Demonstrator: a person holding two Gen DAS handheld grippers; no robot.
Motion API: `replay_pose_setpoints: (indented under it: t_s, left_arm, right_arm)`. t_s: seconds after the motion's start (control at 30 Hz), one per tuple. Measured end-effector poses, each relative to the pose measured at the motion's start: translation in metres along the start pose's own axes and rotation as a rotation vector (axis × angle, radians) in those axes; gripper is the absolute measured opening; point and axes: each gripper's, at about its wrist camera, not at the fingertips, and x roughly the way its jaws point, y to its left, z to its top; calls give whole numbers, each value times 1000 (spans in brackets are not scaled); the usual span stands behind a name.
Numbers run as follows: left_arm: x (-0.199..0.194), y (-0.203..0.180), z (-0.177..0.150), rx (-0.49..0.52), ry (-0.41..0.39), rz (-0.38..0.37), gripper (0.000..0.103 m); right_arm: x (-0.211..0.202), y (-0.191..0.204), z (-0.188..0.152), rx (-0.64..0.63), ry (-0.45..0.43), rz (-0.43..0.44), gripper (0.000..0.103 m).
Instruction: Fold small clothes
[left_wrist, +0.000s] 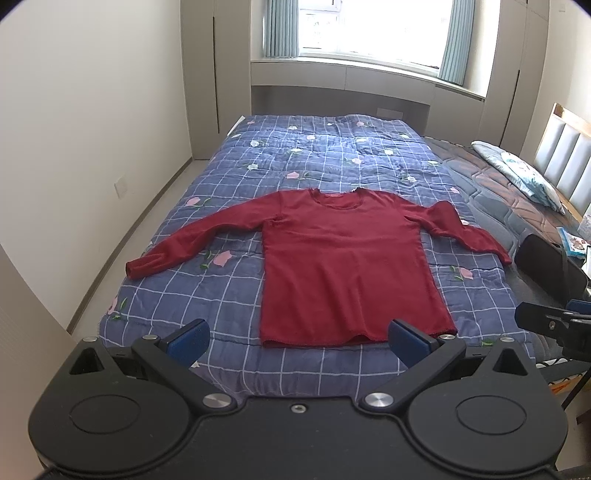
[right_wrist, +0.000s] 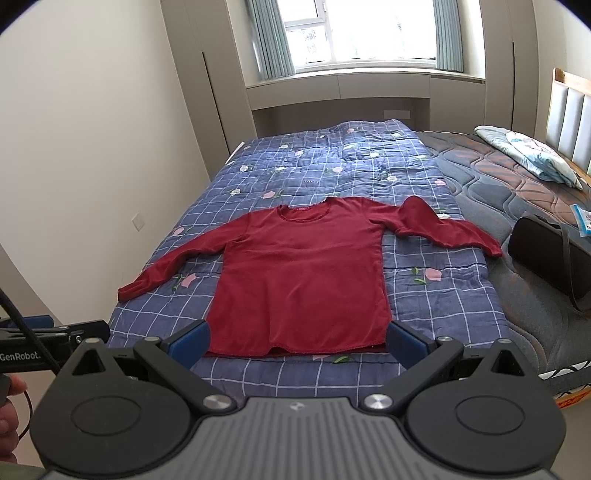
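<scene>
Both grippers empty | left gripper (left_wrist: 298, 338) jaws apart | right gripper (right_wrist: 298, 339) jaws apart | red shirt (left_wrist: 343, 266) flat on bed quilt (left_wrist: 229, 295), sleeves spread

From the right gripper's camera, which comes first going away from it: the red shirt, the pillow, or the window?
1. Red shirt: spread flat on the quilt, just ahead of the open right gripper.
2. Pillow: far right, by the headboard.
3. Window: back wall.
</scene>
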Motion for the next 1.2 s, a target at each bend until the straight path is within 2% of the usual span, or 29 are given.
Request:
replay_pose_setpoints:
  t_s: [0.77,0.93,1.03,1.2]
  left_arm:
    - [4,6,3,1,0,-19,102]
    - [9,8,8,0,10,-18,102]
    - [17,6,10,15,42,9,102]
    - [31,10,13,31,100,50,102]
  right_arm:
    - [6,11,7,-9,12,-33,103]
    - [13,16,14,-23,19,-77,103]
    - [17,15,21,-25,23,-132,103]
    - [32,7,39,22,106,-245,103]
